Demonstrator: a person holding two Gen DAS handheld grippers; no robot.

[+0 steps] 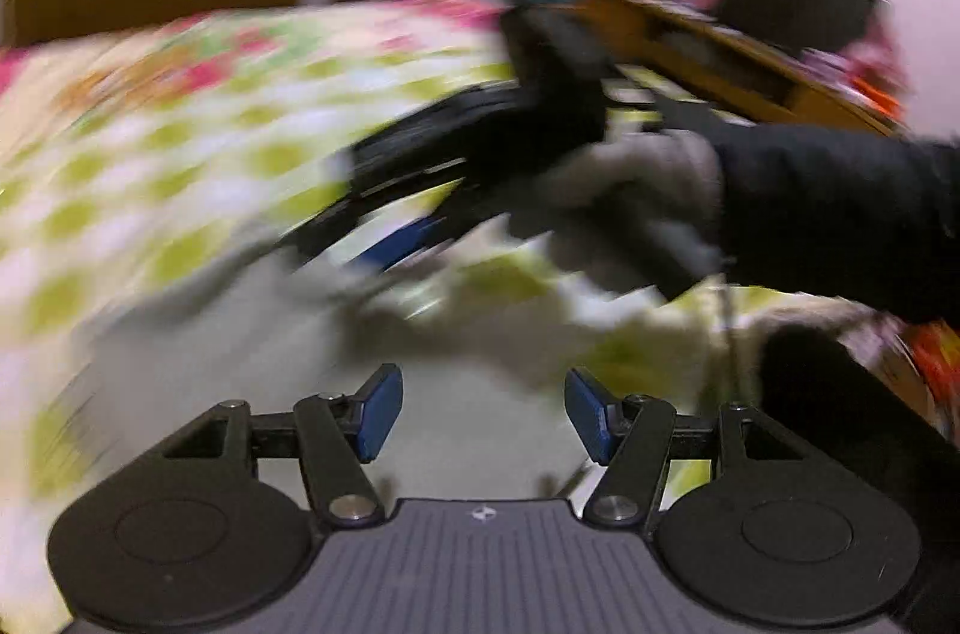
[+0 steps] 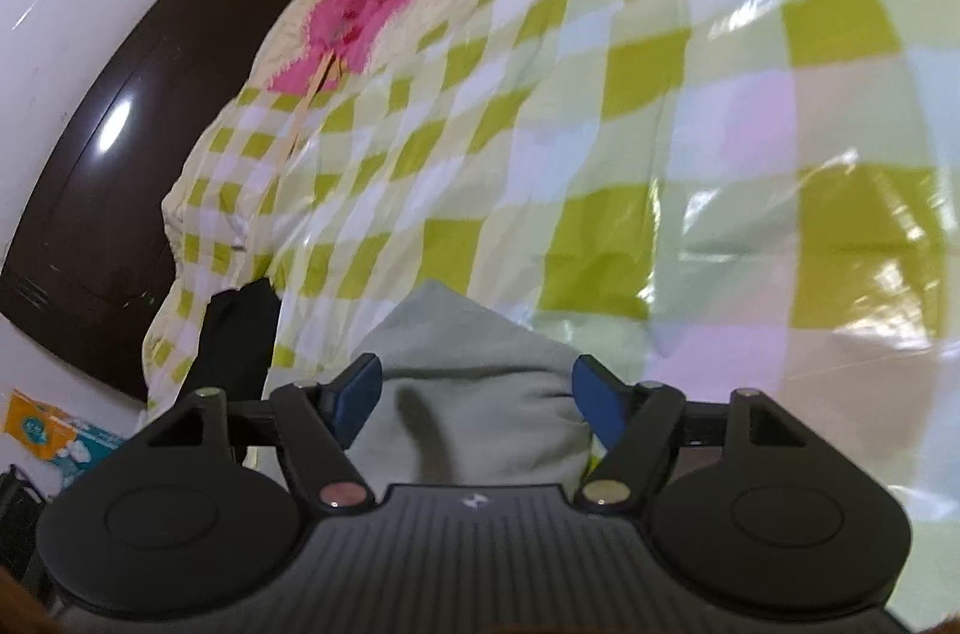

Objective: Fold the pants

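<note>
The pale grey-green pants (image 2: 474, 382) lie on a bed with a green-and-white checked cover (image 2: 600, 124). In the right wrist view my right gripper (image 2: 477, 403) is open, its blue pads on either side of a raised fold of the pants. In the blurred left wrist view my left gripper (image 1: 480, 409) is open and empty above the pants (image 1: 252, 328). The right gripper (image 1: 396, 226) shows there too, held by a gloved hand (image 1: 630, 202), low over the cloth.
A dark wooden headboard (image 2: 120, 142) stands at the left of the bed. A black cloth (image 2: 237, 340) lies at the bed's edge. A wooden shelf with clutter (image 1: 750, 46) stands at the far right. A wall lies behind.
</note>
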